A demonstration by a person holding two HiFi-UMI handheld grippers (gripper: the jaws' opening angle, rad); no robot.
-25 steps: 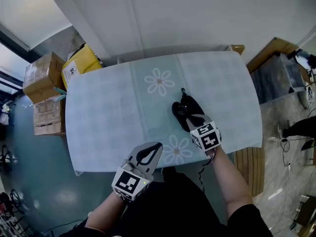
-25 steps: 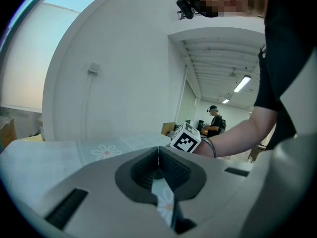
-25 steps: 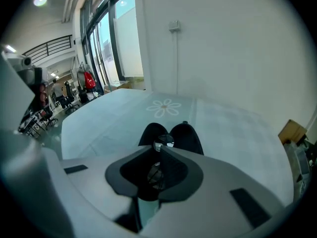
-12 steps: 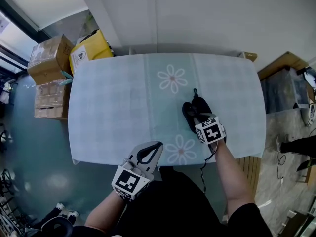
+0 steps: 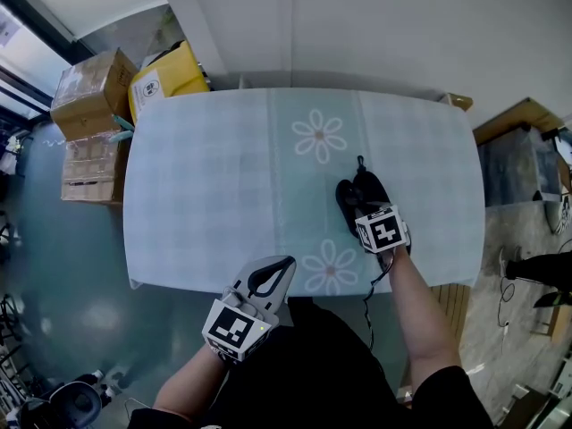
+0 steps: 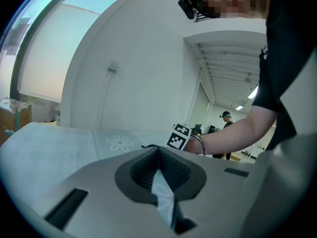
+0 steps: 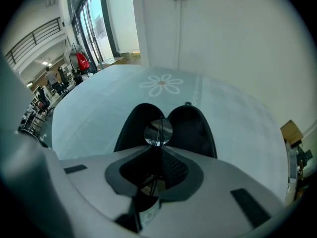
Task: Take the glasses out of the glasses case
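Pale flower-print surface (image 5: pixel 206 186) up against the wall. The glasses (image 7: pixel 158 132) are pinched in the right gripper (image 7: pixel 159 152), jaws closed on the thin frame, one lens poking up past the tips. They're right at the near end of the open black glasses case (image 7: pixel 190 128), whose halves are splayed flat and look emptied to me. The left gripper (image 5: pixel 273 280) hangs at the near edge, jaws together on nothing, probably so it's out of the way.
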